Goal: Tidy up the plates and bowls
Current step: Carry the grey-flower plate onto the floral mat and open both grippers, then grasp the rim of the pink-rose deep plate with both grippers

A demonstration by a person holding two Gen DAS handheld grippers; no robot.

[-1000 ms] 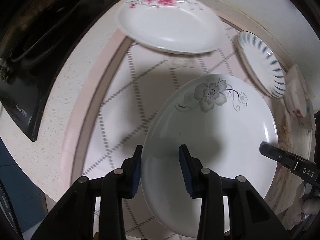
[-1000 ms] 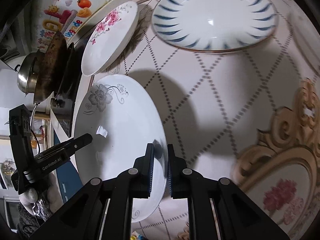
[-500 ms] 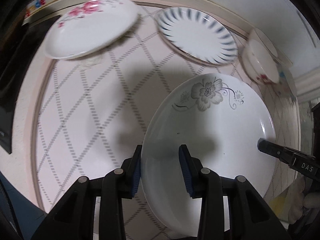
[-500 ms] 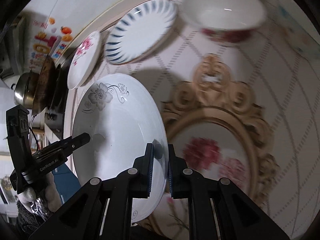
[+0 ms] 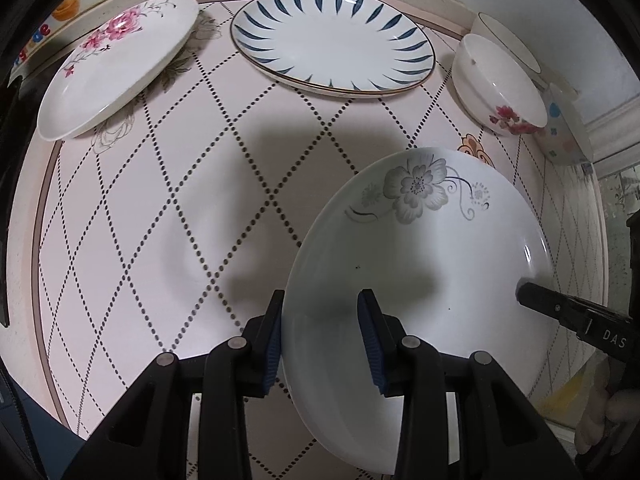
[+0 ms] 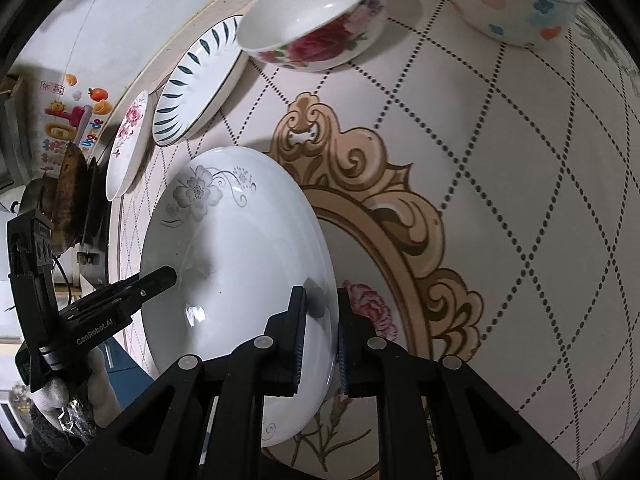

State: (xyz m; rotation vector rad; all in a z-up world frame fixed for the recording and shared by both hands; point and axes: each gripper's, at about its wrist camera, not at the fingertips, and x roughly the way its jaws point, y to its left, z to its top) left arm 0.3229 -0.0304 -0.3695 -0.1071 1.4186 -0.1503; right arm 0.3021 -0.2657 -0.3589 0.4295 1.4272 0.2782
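Note:
A white plate with a grey flower [image 5: 420, 264] is held above the patterned tablecloth [image 5: 160, 208] by both grippers. My left gripper [image 5: 322, 336] is shut on its near left rim. My right gripper [image 6: 319, 336] is shut on its right rim, and shows in the left wrist view [image 5: 560, 312]. The same plate shows in the right wrist view [image 6: 236, 264]. On the cloth at the back lie a pink-flower plate [image 5: 116, 68], a blue-striped plate [image 5: 332, 56], a rose bowl [image 5: 500, 88] and a dotted bowl [image 5: 564, 132].
Another white bowl [image 5: 506, 40] stands behind the rose bowl by the wall. A pot and a dark stove [image 6: 68, 196] stand past the cloth's left end. The cloth has a gold ornament print [image 6: 400, 208] under the held plate.
Both grippers have carried the grey-flower plate to the right along the table. The stove has left the left wrist view and the bowls have come into view.

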